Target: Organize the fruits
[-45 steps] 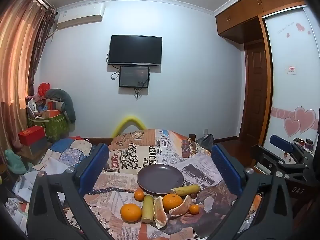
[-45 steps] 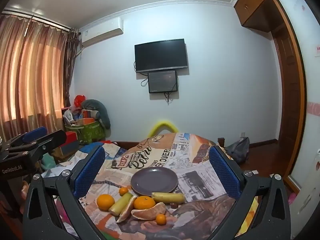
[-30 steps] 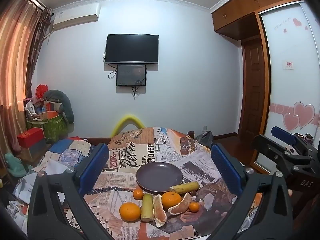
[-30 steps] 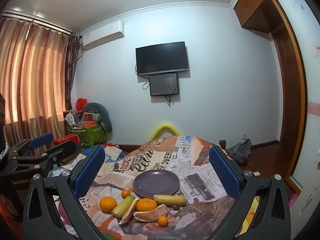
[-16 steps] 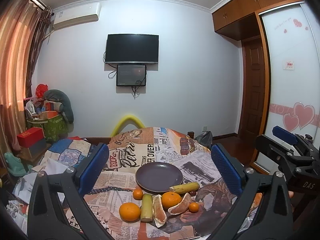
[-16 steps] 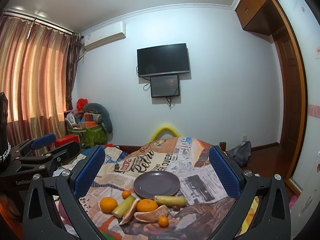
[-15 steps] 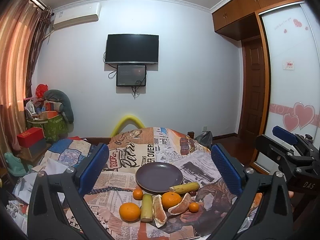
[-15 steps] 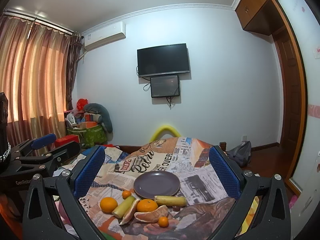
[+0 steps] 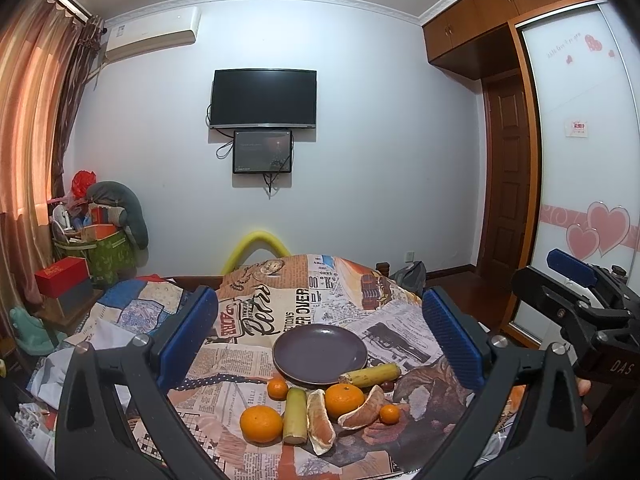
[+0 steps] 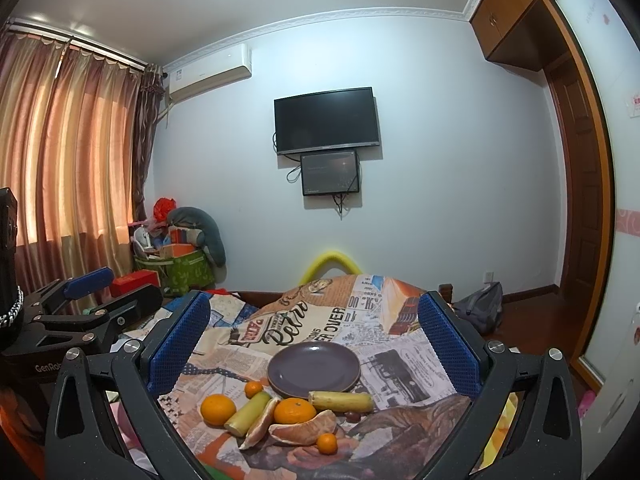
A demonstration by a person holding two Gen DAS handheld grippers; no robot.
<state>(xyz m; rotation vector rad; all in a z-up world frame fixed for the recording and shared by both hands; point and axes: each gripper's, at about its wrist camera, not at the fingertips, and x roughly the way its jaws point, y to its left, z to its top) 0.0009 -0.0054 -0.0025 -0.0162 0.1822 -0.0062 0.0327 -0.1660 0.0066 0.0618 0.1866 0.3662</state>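
An empty dark purple plate (image 9: pixel 319 354) (image 10: pixel 313 368) sits on a table covered with a newspaper-print cloth (image 9: pixel 280 308). In front of it lie several oranges, the largest at the left (image 9: pixel 261 423) (image 10: pixel 218 409), another in the middle (image 9: pixel 344 400) (image 10: pixel 295 410), two peeled citrus segments (image 9: pixel 320 416) (image 10: pixel 304 432) and two yellow-green cane pieces (image 9: pixel 295 410) (image 10: pixel 341 401). My left gripper (image 9: pixel 320 332) is open, held above and short of the fruit. My right gripper (image 10: pixel 314 336) is open too, equally short of it. Each gripper shows at the edge of the other's view.
A yellow foam arc (image 9: pixel 258 246) stands behind the table's far edge. Boxes and a green basket (image 9: pixel 104 256) are piled at the left by the curtains. A wardrobe and door (image 9: pixel 508 184) are at the right. A TV (image 9: pixel 264 98) hangs on the wall.
Both grippers have lifted and drifted slightly; the view has shifted a little. The fruit and plate have not moved. Both stay open.
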